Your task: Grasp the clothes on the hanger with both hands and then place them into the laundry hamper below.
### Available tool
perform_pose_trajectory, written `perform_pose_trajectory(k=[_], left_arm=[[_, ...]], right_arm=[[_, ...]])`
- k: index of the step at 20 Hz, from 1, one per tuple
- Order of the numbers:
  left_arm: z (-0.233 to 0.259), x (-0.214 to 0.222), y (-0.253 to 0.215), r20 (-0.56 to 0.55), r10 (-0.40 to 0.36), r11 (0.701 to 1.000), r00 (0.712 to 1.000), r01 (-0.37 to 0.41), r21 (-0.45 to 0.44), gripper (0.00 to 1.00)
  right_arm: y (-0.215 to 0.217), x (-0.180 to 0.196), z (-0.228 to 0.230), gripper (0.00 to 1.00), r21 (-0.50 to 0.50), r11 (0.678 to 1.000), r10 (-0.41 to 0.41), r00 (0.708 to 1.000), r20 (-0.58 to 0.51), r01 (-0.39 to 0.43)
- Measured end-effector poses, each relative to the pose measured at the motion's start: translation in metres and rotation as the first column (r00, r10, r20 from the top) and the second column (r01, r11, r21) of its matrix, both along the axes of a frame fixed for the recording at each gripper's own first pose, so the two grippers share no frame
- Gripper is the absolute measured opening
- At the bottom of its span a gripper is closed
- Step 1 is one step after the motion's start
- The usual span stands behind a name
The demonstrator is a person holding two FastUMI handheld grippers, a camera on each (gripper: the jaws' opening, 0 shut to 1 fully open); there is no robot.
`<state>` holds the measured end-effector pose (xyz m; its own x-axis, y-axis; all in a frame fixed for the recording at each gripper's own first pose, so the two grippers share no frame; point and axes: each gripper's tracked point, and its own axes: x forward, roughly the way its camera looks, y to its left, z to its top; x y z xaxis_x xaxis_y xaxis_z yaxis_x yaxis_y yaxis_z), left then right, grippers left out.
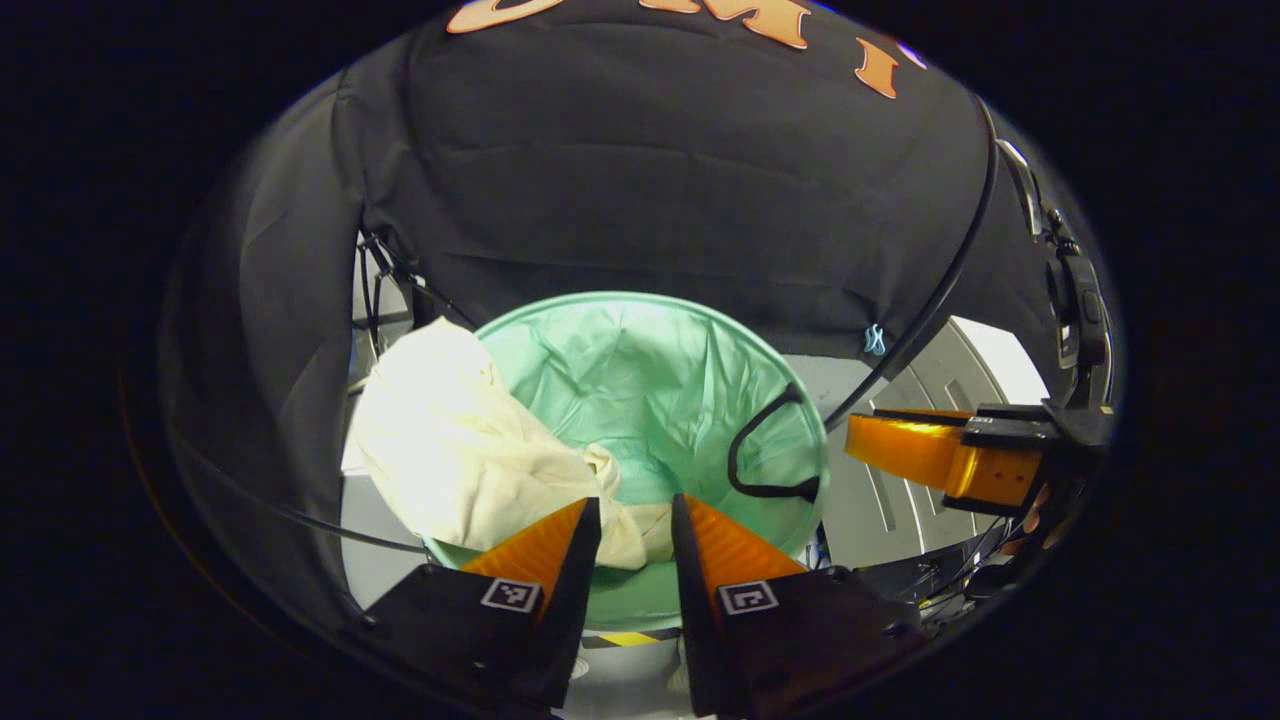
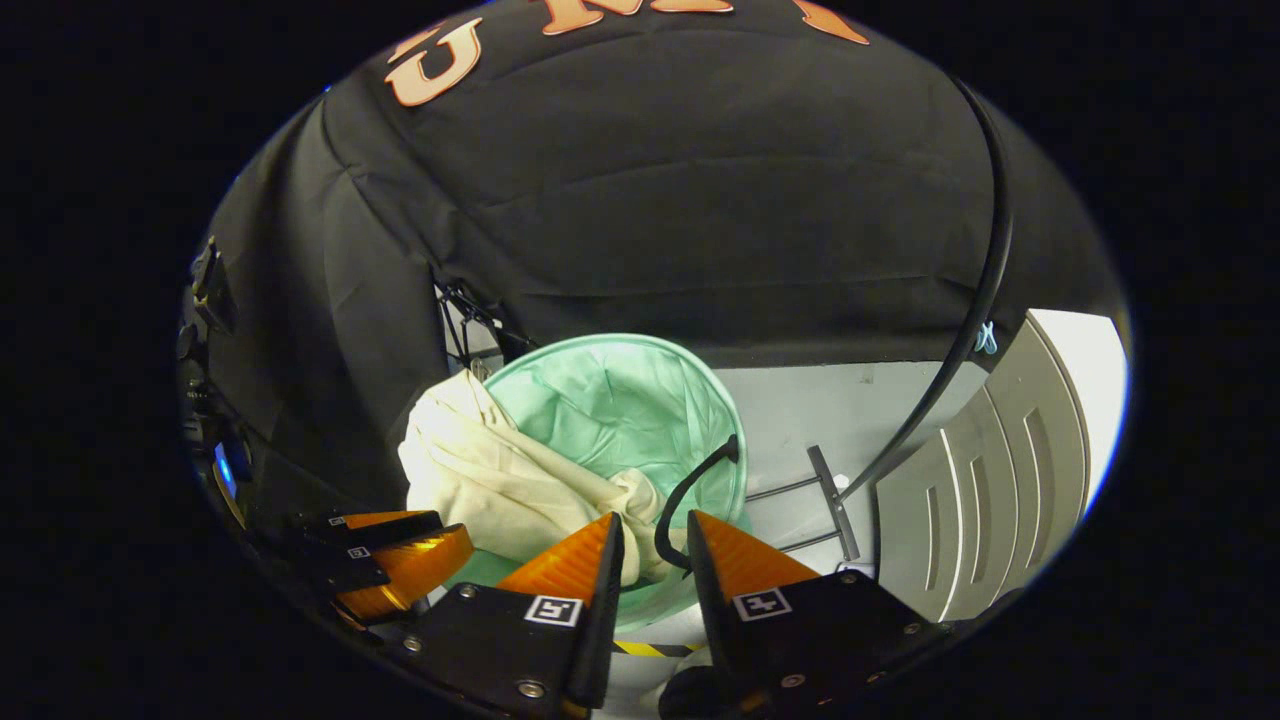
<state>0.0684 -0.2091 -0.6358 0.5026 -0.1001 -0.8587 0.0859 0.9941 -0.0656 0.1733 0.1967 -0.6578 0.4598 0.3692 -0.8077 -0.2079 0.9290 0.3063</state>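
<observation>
My cream garment (image 1: 450, 450) lies draped over the green hamper's (image 1: 650, 300) rim, half inside; both grippers (image 1: 635, 535) (image 2: 655, 550) hover spread, holding nothing.

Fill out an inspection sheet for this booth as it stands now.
Surface: pale floor with a striped tape strip near the hamper.
Job's things: cream garment draped over the rim of the green hamper, partly inside.
Clutter: nothing seen.
Grippers: left gripper open above the hamper, holding nothing; right gripper open, holding nothing.
Cables: black cable hanging down the wall; black loop handle on the hamper's rim.
Surroundings: black cloth wall; pale panelled door.
</observation>
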Motion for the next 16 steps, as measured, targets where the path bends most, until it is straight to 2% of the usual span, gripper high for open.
perform_pose_trajectory(k=[1,2,3,4,5,7,11,14,16], left_arm=[[0.013,0.003,0.001,0.025,-0.005,1.000,1.000,0.005,0.009,0.54],[0.024,0.006,0.001,0.050,-0.011,1.000,0.999,0.011,0.015,0.67],[0.036,0.009,0.003,0.077,-0.015,1.000,0.997,0.013,0.026,0.79],[0.050,0.014,0.004,0.103,-0.014,0.999,0.995,0.011,0.034,0.92],[0.059,0.017,0.005,0.129,-0.013,0.999,0.992,0.008,0.040,0.99],[0.085,0.024,0.007,0.182,-0.007,0.999,0.983,-0.002,0.051,0.98],[0.159,0.042,0.010,0.318,0.006,0.998,0.948,-0.023,0.050,0.98],[0.221,0.050,0.020,0.446,-0.020,0.993,0.895,-0.034,0.113,0.98],[0.265,0.051,0.016,0.525,-0.028,0.992,0.851,-0.040,0.118,0.97]], right_arm=[[-0.001,0.000,0.006,0.38,0.005,1.000,-0.010,1.000,0.004,0.010],[-0.002,0.000,0.011,0.53,0.008,1.000,-0.016,1.000,0.009,0.016],[-0.001,-0.001,0.018,0.55,0.010,1.000,-0.021,1.000,0.018,0.021],[-0.001,0.001,0.027,0.71,0.012,1.000,-0.024,0.999,0.032,0.024],[-0.001,0.003,0.036,0.87,0.014,1.000,-0.026,0.998,0.050,0.025],[-0.002,0.006,0.058,0.93,0.032,0.999,-0.038,0.996,0.085,0.035],[-0.015,0.013,0.111,0.94,0.054,0.997,-0.065,0.982,0.175,0.056],[-0.032,0.016,0.154,0.94,0.041,0.997,-0.074,0.965,0.253,0.066],[-0.048,0.024,0.187,0.94,-0.006,0.998,-0.062,0.935,0.348,0.069]])
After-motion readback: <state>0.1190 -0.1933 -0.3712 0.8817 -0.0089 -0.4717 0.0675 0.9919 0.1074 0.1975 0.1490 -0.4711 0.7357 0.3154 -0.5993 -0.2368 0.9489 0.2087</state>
